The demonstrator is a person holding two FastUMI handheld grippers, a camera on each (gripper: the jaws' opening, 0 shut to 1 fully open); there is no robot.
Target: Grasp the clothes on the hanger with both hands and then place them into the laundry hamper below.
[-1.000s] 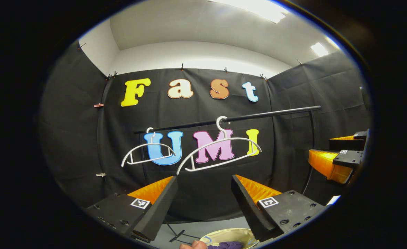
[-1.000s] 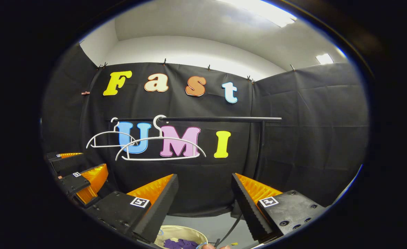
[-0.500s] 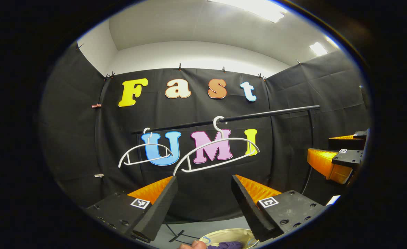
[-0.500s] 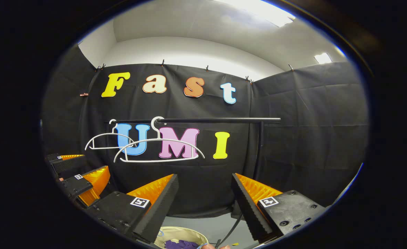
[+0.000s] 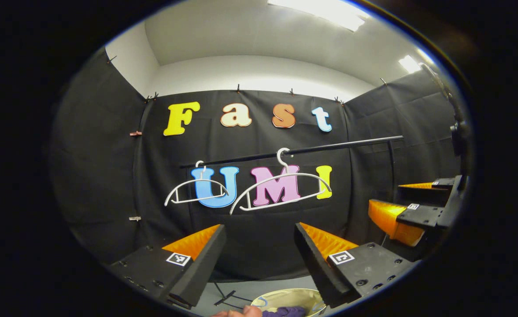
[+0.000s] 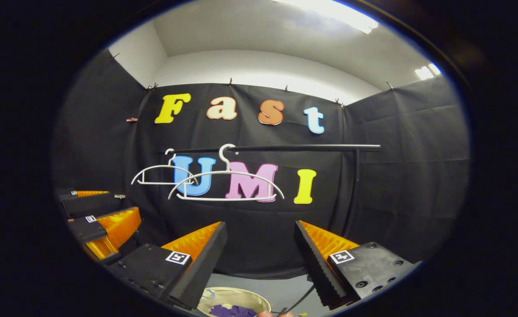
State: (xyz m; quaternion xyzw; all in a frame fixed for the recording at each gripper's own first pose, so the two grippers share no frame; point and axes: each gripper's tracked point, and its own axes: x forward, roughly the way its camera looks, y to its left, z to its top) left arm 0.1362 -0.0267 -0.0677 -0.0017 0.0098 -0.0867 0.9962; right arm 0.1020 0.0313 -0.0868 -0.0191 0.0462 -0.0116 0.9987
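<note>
Two bare white hangers (image 5: 281,190) (image 5: 196,193) hang from the black rail (image 5: 342,144); no garment is on them. In the right gripper view the same hangers (image 6: 226,187) (image 6: 162,174) sit under the rail (image 6: 294,148). A cream laundry hamper (image 5: 281,294) stands on the floor below, with purple clothes (image 5: 287,311) inside. It also appears as the hamper (image 6: 221,293) with purple clothes (image 6: 232,311). My left gripper (image 5: 259,225) is open and holds nothing. My right gripper (image 6: 259,225) is open too. Each is well short of the rail and above the hamper.
The right gripper (image 5: 384,197) shows at the left gripper view's right edge, and the left gripper (image 6: 124,201) at the right gripper view's left edge. A fingertip (image 5: 243,311) pokes in by the hamper. The rack's upright post (image 6: 353,189) and feet (image 5: 223,298) stand on the grey floor.
Both grippers have drawn back a little from the rail and turned slightly, so the hangers look smaller and have shifted right in both views. Both stay open and hold nothing.
</note>
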